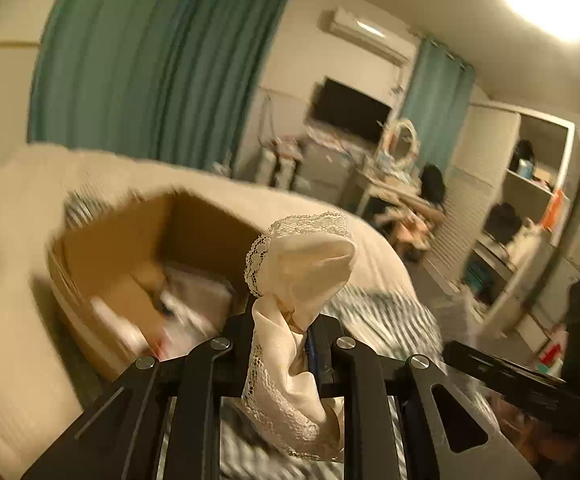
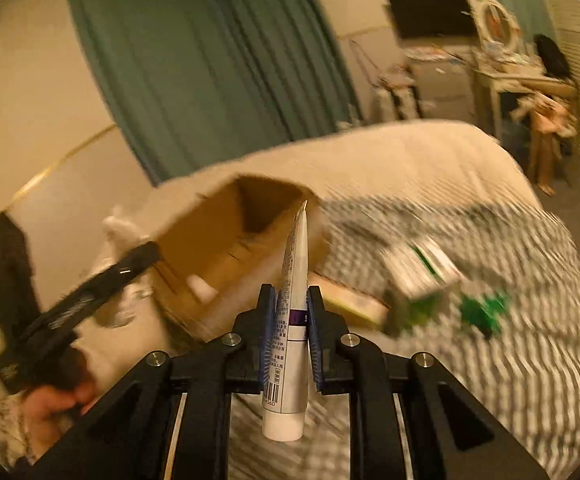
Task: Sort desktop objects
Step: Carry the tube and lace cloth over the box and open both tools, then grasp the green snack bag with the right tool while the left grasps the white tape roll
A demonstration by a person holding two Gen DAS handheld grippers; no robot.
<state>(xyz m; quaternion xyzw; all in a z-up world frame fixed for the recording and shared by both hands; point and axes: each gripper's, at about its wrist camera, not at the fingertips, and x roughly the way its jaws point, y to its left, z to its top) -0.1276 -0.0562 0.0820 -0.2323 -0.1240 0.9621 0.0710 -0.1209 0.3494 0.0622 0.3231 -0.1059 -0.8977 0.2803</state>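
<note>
The left gripper (image 1: 286, 332) pinches a cream lace-trimmed cloth (image 1: 290, 340); the right gripper (image 2: 291, 316) clamps a white plastic tube with purple band (image 2: 291, 320), cap end hanging low. Both hover just short of the open brown cardboard box (image 1: 130, 264) on the bed. The blur probably means fast motion, so the smooth tube could slide through the pads and miss the box.

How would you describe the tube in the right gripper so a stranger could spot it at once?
Start at the bed with the open cardboard box on it. In front of the box, the right gripper clamps a slim white tube. Unlike the green-and-white boxes lying nearby, it points crimped end up, with a purple band, barcode and white cap.
</note>
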